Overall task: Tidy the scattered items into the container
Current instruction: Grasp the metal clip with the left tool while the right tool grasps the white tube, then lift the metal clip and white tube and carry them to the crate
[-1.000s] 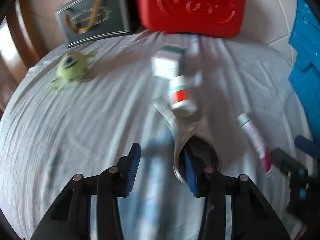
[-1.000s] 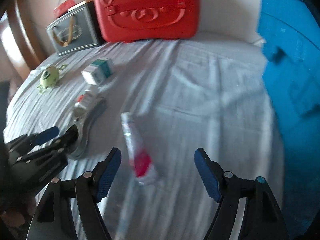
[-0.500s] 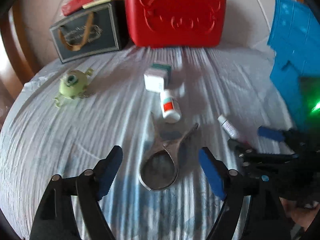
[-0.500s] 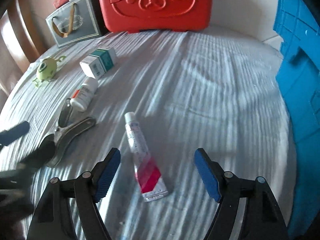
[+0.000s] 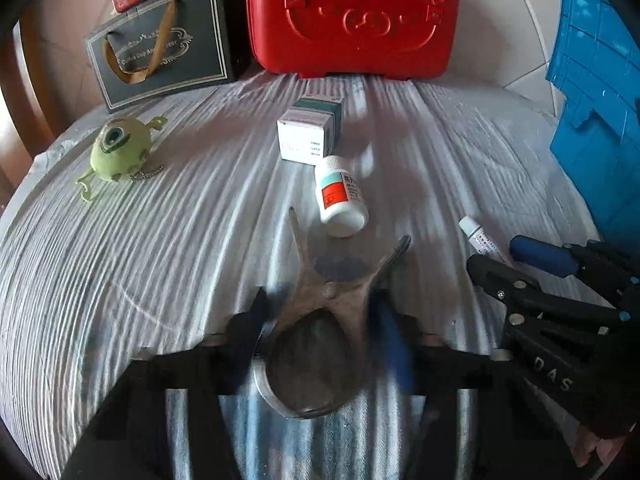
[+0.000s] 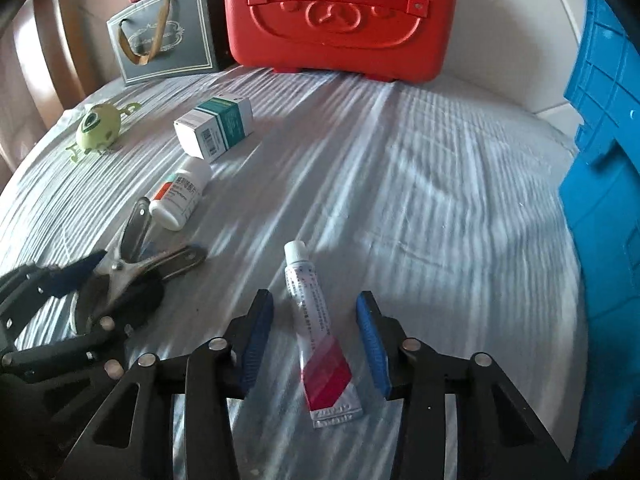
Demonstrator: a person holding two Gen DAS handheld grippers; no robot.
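Left wrist view: the left gripper, blurred, straddles the metal spring clamp; whether it grips, I cannot tell. The blue plastic crate stands at two o'clock.

Right wrist view: the right gripper, jaws parted, flanks the white-and-red ointment tube, untouched. The crate's inside is hidden.

right tool: jaws apart | straddles ointment tube | tube flat on striped cloth

a white ribbed cloth carries a metal clamp at six o'clock, pill bottle and carton mid, green toy at ten, tube.
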